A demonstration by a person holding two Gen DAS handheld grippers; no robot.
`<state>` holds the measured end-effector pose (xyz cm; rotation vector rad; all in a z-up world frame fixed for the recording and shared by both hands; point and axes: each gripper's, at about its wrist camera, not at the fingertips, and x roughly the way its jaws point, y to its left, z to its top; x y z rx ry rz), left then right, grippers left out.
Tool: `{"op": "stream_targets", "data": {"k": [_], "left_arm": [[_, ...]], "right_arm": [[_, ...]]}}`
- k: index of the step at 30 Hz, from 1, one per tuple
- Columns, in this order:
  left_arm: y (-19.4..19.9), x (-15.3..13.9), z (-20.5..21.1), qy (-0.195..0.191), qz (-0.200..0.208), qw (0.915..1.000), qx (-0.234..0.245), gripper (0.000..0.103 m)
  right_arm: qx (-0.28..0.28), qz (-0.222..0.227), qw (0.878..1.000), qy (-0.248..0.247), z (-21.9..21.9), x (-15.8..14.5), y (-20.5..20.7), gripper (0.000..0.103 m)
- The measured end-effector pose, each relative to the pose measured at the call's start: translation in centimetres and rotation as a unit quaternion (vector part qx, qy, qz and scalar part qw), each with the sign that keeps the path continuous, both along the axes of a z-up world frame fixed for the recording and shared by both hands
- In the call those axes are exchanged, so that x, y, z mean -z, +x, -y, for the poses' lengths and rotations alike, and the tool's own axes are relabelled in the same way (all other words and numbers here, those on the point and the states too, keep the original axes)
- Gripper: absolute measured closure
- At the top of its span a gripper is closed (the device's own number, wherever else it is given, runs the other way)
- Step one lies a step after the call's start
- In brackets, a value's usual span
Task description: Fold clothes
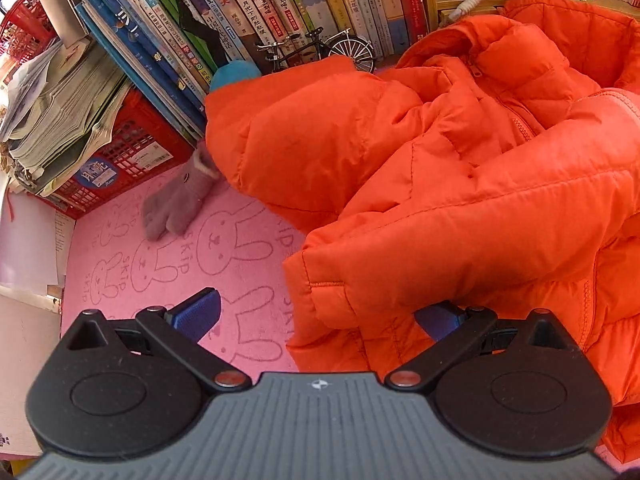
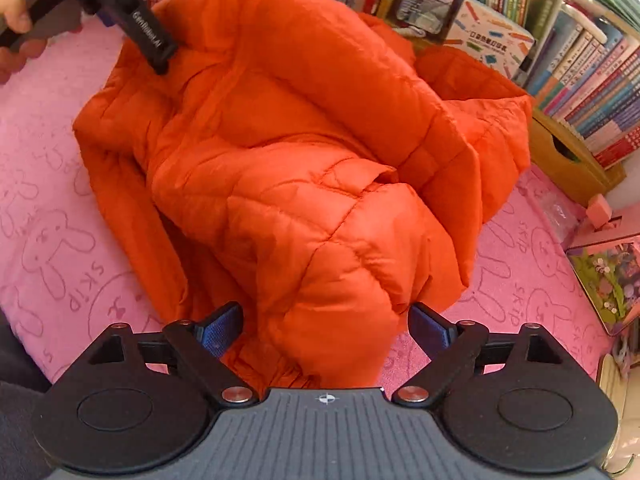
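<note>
Left gripper [image 1: 320,316] jaws spread wide at bottom of the left wrist view, straddling the jacket's near edge, not clamped. Right gripper [image 2: 326,322] likewise apart, a puffy sleeve bulging between its blue pads [image 2: 222,326]. Orange quilted puffer jacket [image 2: 288,152] sits crumpled in a heap at frame centre on a pink bunny-print towel [image 2: 52,248], zipper [image 1: 516,116] exposed, hood bunched toward the upper right. Grey glove [image 1: 176,204] lies left of it. Book row [image 1: 248,12] stands behind.
</note>
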<state>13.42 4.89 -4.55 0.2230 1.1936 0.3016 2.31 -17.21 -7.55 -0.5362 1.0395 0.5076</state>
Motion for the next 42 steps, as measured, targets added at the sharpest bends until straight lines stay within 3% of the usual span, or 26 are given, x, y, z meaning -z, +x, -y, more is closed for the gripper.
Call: {"op": "stream_targets", "data": {"k": [4,5,6,8,9,10,12,15,18,22,25,27,29,31,32,34,35,37,38,39,42], "left_arm": [[-0.2,-0.3,-0.5,-0.015,0.000,0.9999,-0.006,0.000],[-0.3,-0.6,-0.7,-0.020,0.002,0.9998,-0.006,0.000],[-0.5,-0.9,-0.9,-0.022,0.007,0.9997,-0.004,0.000],[-0.9,-1.7,-1.3,-0.024,0.019,0.9995,0.004,0.000],[-1.3,-2.2,-1.3,-0.029,0.027,0.9992,0.009,0.000],[-1.7,-2.8,-1.4,-0.037,0.037,0.9985,0.015,0.000],[-2.6,-3.8,-1.4,-0.052,0.056,0.9968,0.026,0.000],[-4.0,-5.4,-1.5,-0.074,0.084,0.9928,0.044,0.000],[-5.0,-6.4,-1.2,-0.095,0.107,0.9877,0.063,0.000],[-4.5,-6.1,-0.7,-0.093,0.109,0.9875,0.066,0.000],[-3.3,-5.4,-0.5,-0.084,0.101,0.9897,0.058,0.000],[-2.4,-5.0,-0.4,-0.077,0.096,0.9910,0.052,0.000],[-1.6,-4.6,-0.2,-0.070,0.091,0.9922,0.047,0.000],[-0.7,-4.1,-0.1,-0.064,0.086,0.9934,0.041,0.000],[-0.3,-3.9,-0.1,-0.061,0.083,0.9939,0.038,0.000],[0.6,-3.5,0.1,-0.054,0.078,0.9949,0.033,0.000],[1.0,-3.3,0.2,-0.052,0.076,0.9953,0.032,0.000],[1.9,-2.8,0.4,-0.049,0.070,0.9958,0.034,0.000],[2.4,-2.6,0.5,-0.046,0.068,0.9960,0.035,0.000],[2.9,-2.5,0.7,-0.044,0.065,0.9962,0.036,0.000],[4.2,-2.4,0.9,-0.039,0.066,0.9963,0.037,0.000]], "right_arm": [[0.008,-0.035,0.999,0.012,-0.6,2.1,0.1,0.010],[0.031,-0.047,0.998,0.020,-0.7,2.5,0.7,0.022],[0.060,-0.057,0.996,0.041,-0.4,2.5,1.3,0.049],[0.132,-0.081,0.982,0.105,0.7,1.8,3.0,0.071],[0.166,-0.095,0.969,0.157,1.6,1.2,3.9,0.073],[0.200,-0.110,0.951,0.210,2.7,0.5,4.9,0.075],[0.264,-0.145,0.900,0.315,5.0,-0.7,6.9,0.078],[0.329,-0.184,0.822,0.427,8.0,-1.5,9.3,0.079],[0.365,-0.211,0.761,0.493,9.7,-1.5,10.7,0.079],[0.397,-0.257,0.668,0.574,11.4,-0.2,11.6,0.079],[0.412,-0.285,0.611,0.614,12.5,0.7,11.8,0.079],[0.414,-0.294,0.597,0.621,13.0,0.8,11.8,0.079],[0.413,-0.288,0.607,0.615,13.2,0.7,11.8,0.079],[0.404,-0.254,0.659,0.582,13.5,0.1,11.9,0.078],[0.397,-0.232,0.690,0.558,13.6,-0.4,11.9,0.078],[0.366,-0.150,0.804,0.444,12.8,-2.4,11.4,0.071],[0.344,-0.109,0.852,0.378,12.1,-3.3,11.2,0.063],[0.262,-0.026,0.936,0.234,9.5,-4.5,9.9,0.048],[0.207,0.020,0.966,0.157,8.0,-5.0,8.9,0.041],[0.159,0.053,0.980,0.112,6.8,-5.2,8.0,0.037],[0.056,0.115,0.991,0.045,4.4,-5.3,5.5,0.032]]}}
